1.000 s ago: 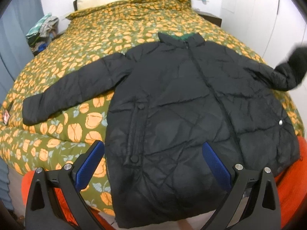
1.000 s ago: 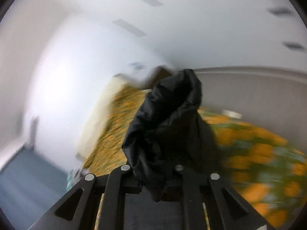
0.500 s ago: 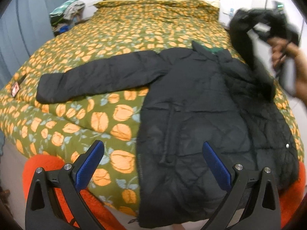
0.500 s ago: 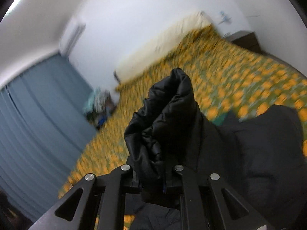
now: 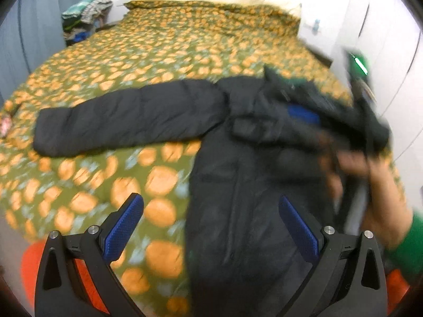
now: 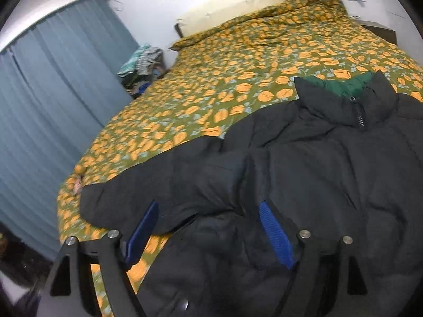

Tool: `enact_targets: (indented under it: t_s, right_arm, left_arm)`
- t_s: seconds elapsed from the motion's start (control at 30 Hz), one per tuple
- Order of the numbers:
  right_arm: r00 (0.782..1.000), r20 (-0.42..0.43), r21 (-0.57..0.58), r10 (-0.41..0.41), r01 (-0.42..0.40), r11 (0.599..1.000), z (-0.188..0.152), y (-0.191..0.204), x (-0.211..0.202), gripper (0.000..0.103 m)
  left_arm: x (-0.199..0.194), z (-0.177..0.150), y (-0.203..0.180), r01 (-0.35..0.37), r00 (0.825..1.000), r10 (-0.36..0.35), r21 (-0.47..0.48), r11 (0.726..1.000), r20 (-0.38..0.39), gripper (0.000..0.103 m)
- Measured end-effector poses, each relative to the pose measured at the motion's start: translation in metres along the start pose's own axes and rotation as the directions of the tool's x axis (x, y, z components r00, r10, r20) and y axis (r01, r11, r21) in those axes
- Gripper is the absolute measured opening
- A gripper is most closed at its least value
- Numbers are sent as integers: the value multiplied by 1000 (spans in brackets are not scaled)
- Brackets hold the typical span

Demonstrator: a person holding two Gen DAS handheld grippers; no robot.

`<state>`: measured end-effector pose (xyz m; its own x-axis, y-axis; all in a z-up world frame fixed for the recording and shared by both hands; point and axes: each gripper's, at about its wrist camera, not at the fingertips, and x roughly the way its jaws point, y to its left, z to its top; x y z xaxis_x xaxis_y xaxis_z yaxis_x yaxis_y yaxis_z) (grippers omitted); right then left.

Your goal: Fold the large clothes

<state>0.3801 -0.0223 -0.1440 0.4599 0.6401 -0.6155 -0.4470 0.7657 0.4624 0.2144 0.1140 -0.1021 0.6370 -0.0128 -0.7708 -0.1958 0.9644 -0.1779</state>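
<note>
A black puffer jacket (image 5: 251, 185) (image 6: 317, 171) with a green lining lies front up on the bed. Its left sleeve (image 5: 127, 116) (image 6: 158, 192) stretches flat over the bedspread. The other sleeve's cuff (image 5: 248, 129), blurred, lies across the chest. My right gripper (image 6: 208, 206) hovers low over the chest. Its jaws are opening, and only loose black fabric shows beneath them with nothing pinched. A hand (image 5: 370, 163) with a green sleeve holds it. My left gripper (image 5: 208, 203) stands open above the jacket's hem and left side, holding nothing.
The floral green and orange bedspread (image 5: 185, 47) (image 6: 264, 52) covers the bed. A pile of clothes (image 5: 84, 13) (image 6: 140, 66) sits beside the head end near a blue curtain (image 6: 53, 105). An orange blanket (image 5: 31, 264) lies at the foot. A dark nightstand (image 6: 378, 30) stands at the far right.
My right gripper swung the sleeve it held down and across onto the jacket's chest, then opened and let it go. My left gripper shifted sideways, so the jacket now sits further right in its view.
</note>
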Motion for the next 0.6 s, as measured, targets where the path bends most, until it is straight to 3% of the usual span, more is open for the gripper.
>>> enact_targets:
  t_s: [0.17,0.33,0.37,0.43,0.5,0.57,0.6]
  right_arm:
    - [999,23,-25,-33,33,999,-30,-26,-64,81]
    - [994,24,1,-102,102,995,-53,-69,-124,81]
    - [994,26,8,-107,107,994,-56,-76,-132,81]
    - [992,34,15,-121,121,993,-63,-87,-150,81]
    - [988,46,15,-150,150,989,-69,-97,-167,81]
    - [980,56,7,-193,192,981,-68,-111,-177,81]
    - [974,66,3,-217,218,976,-65,-119,-183,81]
  left_arm:
    - [61,60,-5,127,992,-127,-2,992,-21,101]
    - [156,112,-26,30,993,-21,75,997,-117,97]
    - [173,119,-28,13,990,-2,79,997,-144,93]
    - [203,127,-34,18,978,-3,72,997,-207,77]
    - [222,129,-42,72,962,-51,72,995,-268,20]
    - [219,140,-58,58,971,-26,131,990,-237,10]
    - [211,150,-66,52,982,-19,169,984,-189,9]
